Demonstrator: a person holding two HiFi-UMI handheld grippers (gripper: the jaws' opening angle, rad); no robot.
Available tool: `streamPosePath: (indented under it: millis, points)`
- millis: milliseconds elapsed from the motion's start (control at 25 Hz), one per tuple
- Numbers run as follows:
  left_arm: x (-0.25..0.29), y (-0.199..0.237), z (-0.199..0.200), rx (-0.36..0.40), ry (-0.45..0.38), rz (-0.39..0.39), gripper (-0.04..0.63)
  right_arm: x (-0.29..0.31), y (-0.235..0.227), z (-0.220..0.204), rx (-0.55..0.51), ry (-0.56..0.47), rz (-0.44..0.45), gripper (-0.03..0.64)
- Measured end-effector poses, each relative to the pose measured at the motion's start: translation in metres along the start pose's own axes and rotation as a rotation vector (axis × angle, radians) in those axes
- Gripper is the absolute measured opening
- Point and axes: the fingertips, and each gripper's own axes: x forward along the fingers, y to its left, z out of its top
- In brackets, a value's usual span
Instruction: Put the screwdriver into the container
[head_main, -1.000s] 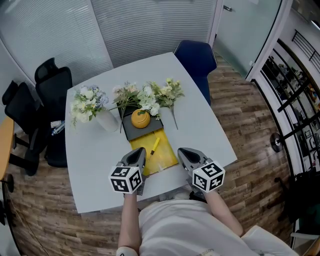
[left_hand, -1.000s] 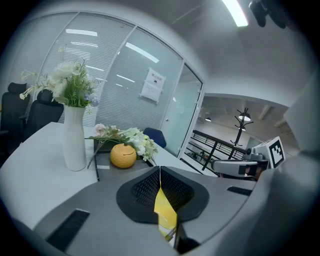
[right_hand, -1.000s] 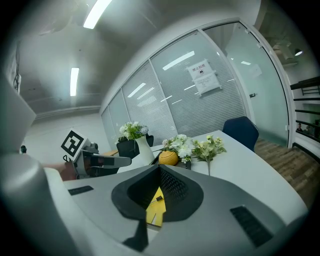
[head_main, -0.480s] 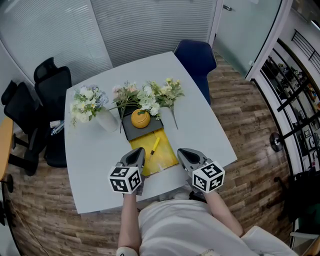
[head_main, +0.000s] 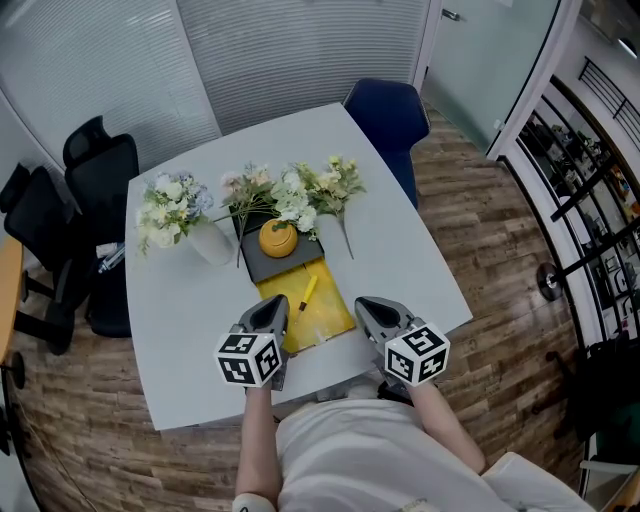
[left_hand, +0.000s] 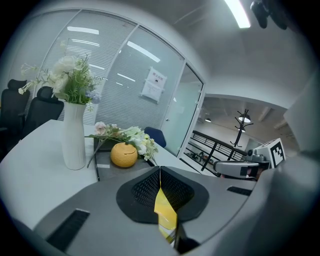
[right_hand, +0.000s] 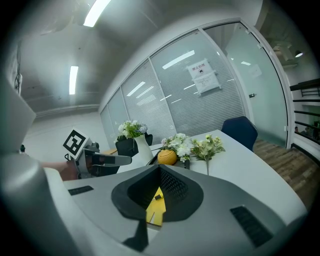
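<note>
A yellow-handled screwdriver (head_main: 307, 291) lies on a yellow mat (head_main: 320, 318) at the table's near middle. Just beyond the mat, a dark grey tray (head_main: 291, 260) carries a round orange pumpkin-shaped container (head_main: 278, 238), which shows as (left_hand: 123, 154) in the left gripper view and as (right_hand: 167, 157) in the right gripper view. My left gripper (head_main: 279, 301) hovers at the mat's near left corner, jaws shut and holding nothing. My right gripper (head_main: 363, 302) hangs off the mat's near right corner, also shut and holding nothing. Neither touches the screwdriver.
A white vase (head_main: 212, 242) of flowers stands left of the tray. Loose flower stems (head_main: 300, 195) lie behind and beside the tray. A blue chair (head_main: 388, 112) sits at the table's far side and black chairs (head_main: 95, 170) at the left. The table's front edge (head_main: 320, 375) lies under my grippers.
The head view has drifted slightly. Both grippers and the objects on the table stay where they were.
</note>
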Motion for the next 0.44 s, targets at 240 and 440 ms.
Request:
streamPosePath:
  millis: [240,440]
  points:
    - [0.0021,0.0009,-0.0013,-0.002,0.005,-0.004,0.011,0.0010,-0.0014,-0.0012,0.004,0.002,-0.004,0.015]
    - [0.0024,0.0053,-0.0021,-0.003,0.009,-0.005,0.011,0.0053,0.0003,-0.0017,0.004,0.005,-0.003,0.015]
